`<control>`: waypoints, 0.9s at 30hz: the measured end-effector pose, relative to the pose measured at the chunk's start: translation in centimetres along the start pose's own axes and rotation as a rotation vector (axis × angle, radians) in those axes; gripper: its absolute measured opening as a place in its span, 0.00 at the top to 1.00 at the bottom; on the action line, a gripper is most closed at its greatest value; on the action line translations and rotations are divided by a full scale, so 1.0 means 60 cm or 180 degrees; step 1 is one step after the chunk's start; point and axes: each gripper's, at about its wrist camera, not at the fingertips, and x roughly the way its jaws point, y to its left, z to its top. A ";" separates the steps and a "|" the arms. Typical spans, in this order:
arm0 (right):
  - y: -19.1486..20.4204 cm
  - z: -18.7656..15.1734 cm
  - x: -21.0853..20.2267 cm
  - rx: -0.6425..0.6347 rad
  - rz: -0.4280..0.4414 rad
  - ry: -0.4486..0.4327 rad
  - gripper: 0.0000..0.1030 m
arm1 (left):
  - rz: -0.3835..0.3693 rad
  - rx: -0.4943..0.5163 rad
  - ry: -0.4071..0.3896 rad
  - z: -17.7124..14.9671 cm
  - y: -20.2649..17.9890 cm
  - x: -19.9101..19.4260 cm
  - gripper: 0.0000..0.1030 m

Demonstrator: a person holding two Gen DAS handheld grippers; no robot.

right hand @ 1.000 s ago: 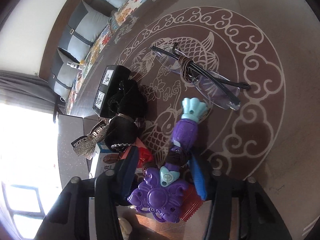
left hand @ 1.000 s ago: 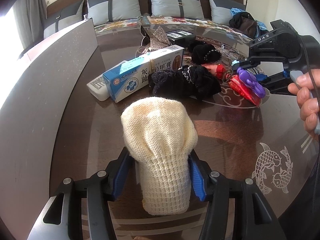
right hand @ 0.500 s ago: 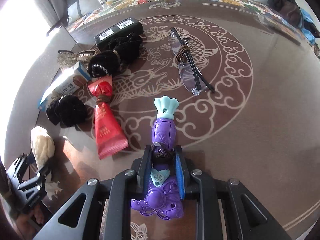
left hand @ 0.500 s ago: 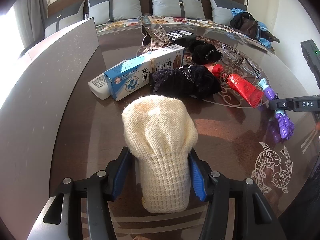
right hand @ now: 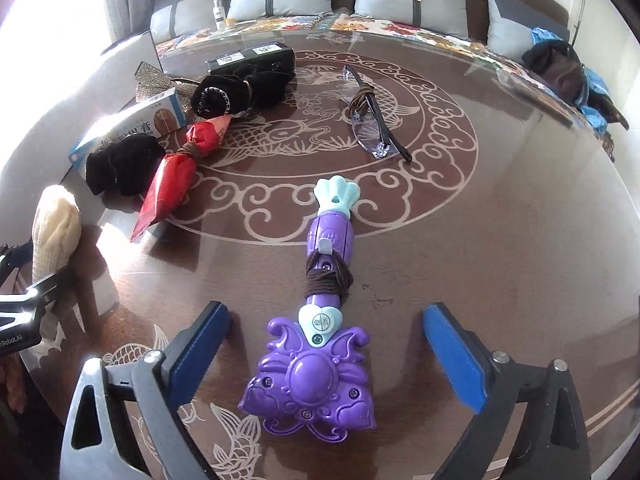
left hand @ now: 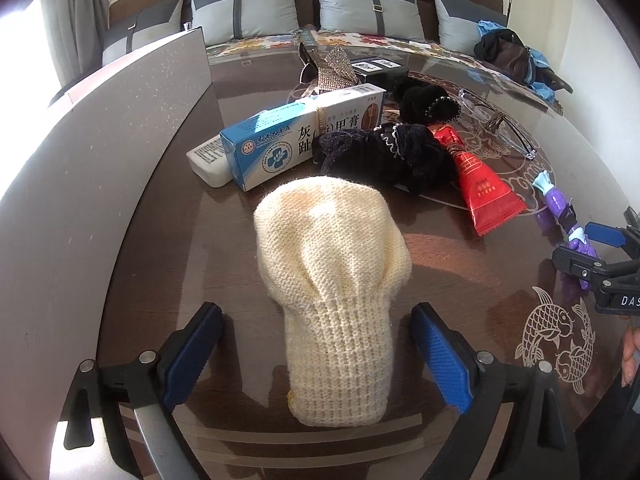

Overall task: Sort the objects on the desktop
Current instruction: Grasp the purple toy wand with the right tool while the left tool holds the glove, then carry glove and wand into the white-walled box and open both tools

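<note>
A cream knitted sock (left hand: 334,288) lies on the brown table between the fingers of my left gripper (left hand: 316,354), which is open and apart from it. The sock also shows in the right wrist view (right hand: 56,226). A purple toy wand (right hand: 320,320) with a brown band lies on the table between the fingers of my right gripper (right hand: 326,354), which is open. The wand (left hand: 560,208) and the right gripper (left hand: 600,256) show at the right edge of the left wrist view.
Farther back lie a blue and white medicine box (left hand: 296,140), a white tube (left hand: 208,158), black fabric bundles (left hand: 384,152), a red packet (left hand: 480,184), glasses (right hand: 368,116), a black box (right hand: 256,56) and a glittery bow (left hand: 334,68). A grey panel (left hand: 100,140) stands at left.
Both grippers have opened: the left one has let go of the sock and the right one of the purple wand, which now lies on the table at the near right.
</note>
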 end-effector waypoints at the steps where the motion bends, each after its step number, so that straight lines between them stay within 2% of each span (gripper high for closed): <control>1: 0.000 -0.001 0.000 -0.0010 0.0009 -0.0049 0.00 | -0.0011 -0.0039 -0.0005 0.000 0.003 0.001 0.02; 8: 0.002 -0.015 -0.004 -0.0030 0.0017 -0.0259 0.00 | 0.0022 -0.0064 0.0006 0.001 0.005 0.003 0.00; 18: 0.000 -0.016 -0.004 -0.0047 0.0040 -0.0269 0.00 | 0.0059 -0.0120 -0.0006 0.005 0.001 0.006 0.00; 21: 0.000 -0.016 -0.004 -0.0046 0.0040 -0.0266 0.00 | 0.0093 -0.0166 0.0079 0.012 0.001 0.009 0.00; 23: -0.001 -0.013 -0.003 -0.0036 0.0043 -0.0211 0.00 | 0.0054 -0.0109 0.0136 0.017 0.002 0.012 0.00; 27: 0.001 0.019 0.011 -0.0086 0.0080 0.0220 0.00 | -0.0029 0.0022 0.0147 0.020 0.004 0.015 0.00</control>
